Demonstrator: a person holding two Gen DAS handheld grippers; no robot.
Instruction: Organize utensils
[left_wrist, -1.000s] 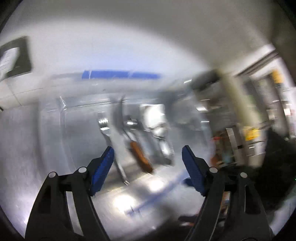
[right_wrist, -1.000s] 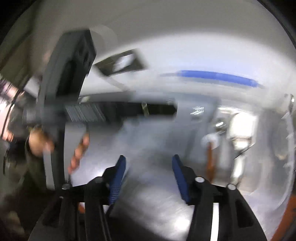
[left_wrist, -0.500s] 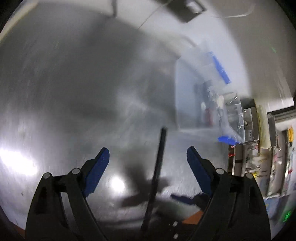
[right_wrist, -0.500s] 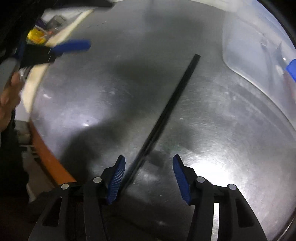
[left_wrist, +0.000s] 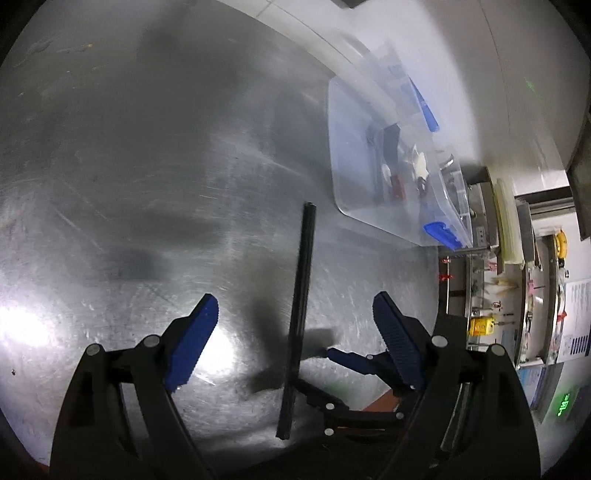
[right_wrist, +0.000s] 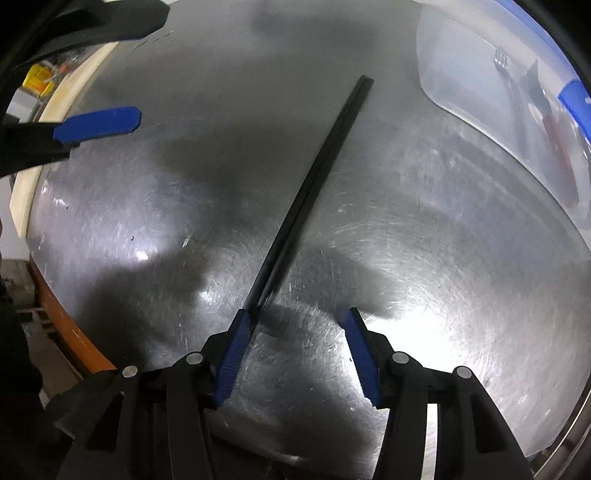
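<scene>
Black chopsticks (left_wrist: 301, 306) lie on steel table (left_wrist: 129, 184); left tongs (left_wrist: 295, 332) and right tongs (right_wrist: 295, 343) gape, empty

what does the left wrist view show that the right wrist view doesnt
Only the left wrist view shows the cluttered steel shelves past the table edge and the white wall.

Only the right wrist view shows the orange table edge and the cream strip.

Both show the long black chopsticks lying on the scratched steel table, the clear plastic bin, and both open tools, left and right.
</scene>
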